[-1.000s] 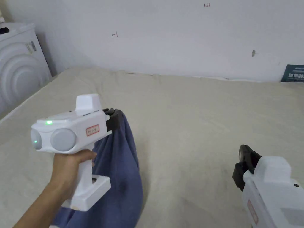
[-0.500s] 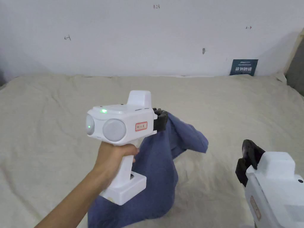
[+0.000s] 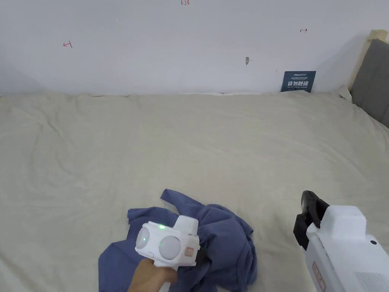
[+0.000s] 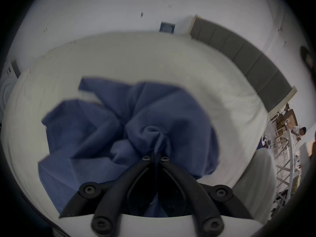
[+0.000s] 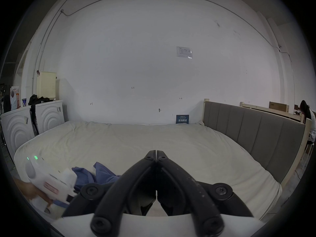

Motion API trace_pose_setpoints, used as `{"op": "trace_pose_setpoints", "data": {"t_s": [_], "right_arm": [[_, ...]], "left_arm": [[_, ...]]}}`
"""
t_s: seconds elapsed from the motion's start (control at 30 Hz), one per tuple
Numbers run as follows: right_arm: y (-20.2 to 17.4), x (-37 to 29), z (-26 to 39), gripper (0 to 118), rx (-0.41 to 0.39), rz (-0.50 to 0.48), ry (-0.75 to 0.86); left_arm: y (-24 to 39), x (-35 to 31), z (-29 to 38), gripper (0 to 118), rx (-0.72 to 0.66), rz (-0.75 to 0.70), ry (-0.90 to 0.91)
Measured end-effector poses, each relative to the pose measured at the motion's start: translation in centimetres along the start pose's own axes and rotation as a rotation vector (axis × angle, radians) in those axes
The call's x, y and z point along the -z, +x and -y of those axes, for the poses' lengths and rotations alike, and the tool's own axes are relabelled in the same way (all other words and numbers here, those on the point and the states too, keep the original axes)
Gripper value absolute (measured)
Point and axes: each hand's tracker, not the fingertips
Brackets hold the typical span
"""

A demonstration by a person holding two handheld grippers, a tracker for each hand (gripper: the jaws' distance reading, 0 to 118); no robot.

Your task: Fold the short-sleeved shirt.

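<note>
A blue short-sleeved shirt (image 3: 224,235) lies crumpled in a heap on the beige bed sheet (image 3: 228,144), near the front edge. My left gripper (image 3: 201,255) is low over the heap, held by a hand. In the left gripper view its jaws are shut on a bunched fold of the shirt (image 4: 136,112), with the left gripper (image 4: 155,157) pinching cloth at the tips. My right gripper (image 3: 308,207) hovers to the right of the shirt, apart from it. In the right gripper view the right gripper (image 5: 156,153) is shut with nothing between its jaws, and the shirt (image 5: 102,172) lies to its left.
A grey padded headboard (image 3: 374,76) runs along the bed's right side. A white wall and a small blue sign (image 3: 298,81) stand behind the bed. White machines (image 5: 49,115) stand past the left end. A person (image 5: 307,114) is beyond the headboard.
My left gripper has come down from chest height to the bed with the shirt. The shirt, which was hanging, now lies in a heap. The head camera turned right. The right gripper stayed put.
</note>
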Motion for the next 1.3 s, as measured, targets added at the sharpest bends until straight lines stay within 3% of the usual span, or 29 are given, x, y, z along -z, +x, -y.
{"op": "trace_pose_setpoints", "data": {"t_s": [0.13, 0.27, 0.33, 0.4, 0.43, 0.6, 0.87, 0.97, 1.07, 1.17, 1.3], "right_arm": [[-0.3, 0.0, 0.0, 1, -0.003, -0.001, -0.005], [-0.5, -0.4, -0.4, 1, -0.008, 0.001, 0.003], [-0.6, -0.7, -0.8, 1, -0.008, 0.004, 0.015], [-0.7, -1.0, -1.2, 1, -0.004, 0.007, 0.026], [-0.7, -1.2, -1.5, 1, -0.002, 0.008, 0.031], [-1.1, -2.1, -3.1, 1, 0.011, 0.014, 0.066], [-2.0, -2.8, -5.8, 1, 0.009, 0.02, 0.131], [-2.5, -3.0, -6.5, 1, -0.001, 0.015, 0.153], [-2.9, -3.1, -6.9, 1, -0.013, 0.008, 0.169], [-3.4, -3.2, -7.1, 1, -0.023, 0.003, 0.18], [-3.9, -3.1, -7.0, 1, -0.018, -0.006, 0.18]], "left_arm": [[0.1, 1.0, 0.6, 4, -0.057, -0.015, -0.015], [0.5, -0.5, 0.0, 15, -0.069, -0.027, 0.02], [0.8, -2.7, -0.5, 72, -0.086, -0.043, 0.074], [0.7, -5.3, -1.0, 117, -0.114, -0.021, 0.156], [0.7, -7.0, -1.4, 118, -0.116, -0.015, 0.23], [-0.2, -14.5, -2.4, 113, -0.092, -0.075, 0.477], [-3.2, -23.3, -0.5, 113, -0.089, -0.337, 0.88], [-4.4, -24.7, 0.9, 107, -0.069, -0.448, 0.968], [-5.4, -25.3, 1.9, 81, -0.054, -0.524, 1.018], [-5.6, -26.2, 2.9, 25, -0.044, -0.521, 1.037], [-6.2, -26.1, 2.9, 0, -0.064, -0.489, 0.995]]}}
